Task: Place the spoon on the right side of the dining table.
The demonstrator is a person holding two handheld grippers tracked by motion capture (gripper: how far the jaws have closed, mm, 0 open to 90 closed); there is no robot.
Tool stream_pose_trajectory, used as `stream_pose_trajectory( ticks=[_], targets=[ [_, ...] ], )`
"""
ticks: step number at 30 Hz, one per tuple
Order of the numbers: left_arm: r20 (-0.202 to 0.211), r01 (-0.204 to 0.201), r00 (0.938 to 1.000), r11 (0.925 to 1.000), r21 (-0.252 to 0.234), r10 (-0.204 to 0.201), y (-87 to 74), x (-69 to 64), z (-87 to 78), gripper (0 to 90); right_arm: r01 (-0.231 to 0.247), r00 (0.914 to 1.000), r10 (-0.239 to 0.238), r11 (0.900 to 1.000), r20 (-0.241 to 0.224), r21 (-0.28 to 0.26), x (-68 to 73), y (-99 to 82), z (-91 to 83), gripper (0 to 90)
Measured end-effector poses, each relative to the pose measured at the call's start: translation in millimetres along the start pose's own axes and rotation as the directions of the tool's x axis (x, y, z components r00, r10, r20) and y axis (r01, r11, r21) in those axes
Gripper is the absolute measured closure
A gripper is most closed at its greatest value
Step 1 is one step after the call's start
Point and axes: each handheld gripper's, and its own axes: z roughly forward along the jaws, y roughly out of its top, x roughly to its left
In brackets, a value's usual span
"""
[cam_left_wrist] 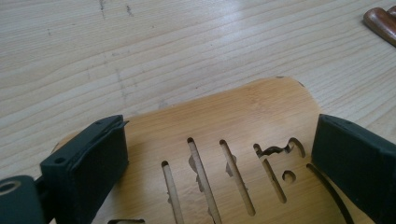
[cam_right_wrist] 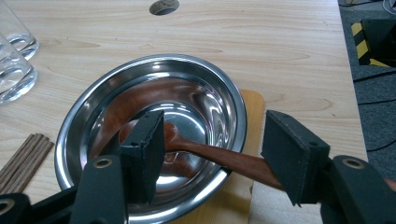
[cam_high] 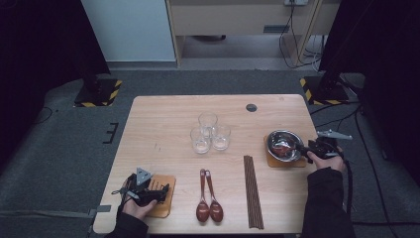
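A steel bowl [cam_high: 285, 145] [cam_right_wrist: 196, 63] sits on a wooden coaster [cam_high: 282, 162] [cam_right_wrist: 252, 105] at the table's right side. A dark wooden spoon [cam_right_wrist: 224, 158] lies in it, its handle sloping out over the near rim. My right gripper [cam_high: 303, 148] [cam_right_wrist: 219, 149] is at the bowl's right edge, open, with the handle passing between its jaws untouched. At the front left, my left gripper [cam_high: 158, 191] [cam_left_wrist: 219, 154] hangs open just over a slotted wooden coaster [cam_high: 163, 208] [cam_left_wrist: 243, 112], gripping nothing.
Three empty glasses [cam_high: 209, 131] [cam_right_wrist: 11, 70] cluster at the table's middle. Two wooden spoons [cam_high: 208, 198] [cam_left_wrist: 380, 21] lie side by side at front centre, and a bundle of chopsticks [cam_high: 252, 191] [cam_right_wrist: 23, 156] lies to their right. A cable hole [cam_high: 251, 107] is at the back.
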Motion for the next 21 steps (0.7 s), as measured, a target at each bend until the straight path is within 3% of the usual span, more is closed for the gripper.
stream_pose_trajectory(
  ticks=[21],
  targets=[
    [-0.001, 0.0, 1.0, 1.0, -0.001, 0.0, 0.0, -0.1, 0.0, 2.8, 0.012, 0.9994, -0.012, 0.9999, -0.032, 0.004, 6.1, -9.0, -12.5, 39.6]
  ],
)
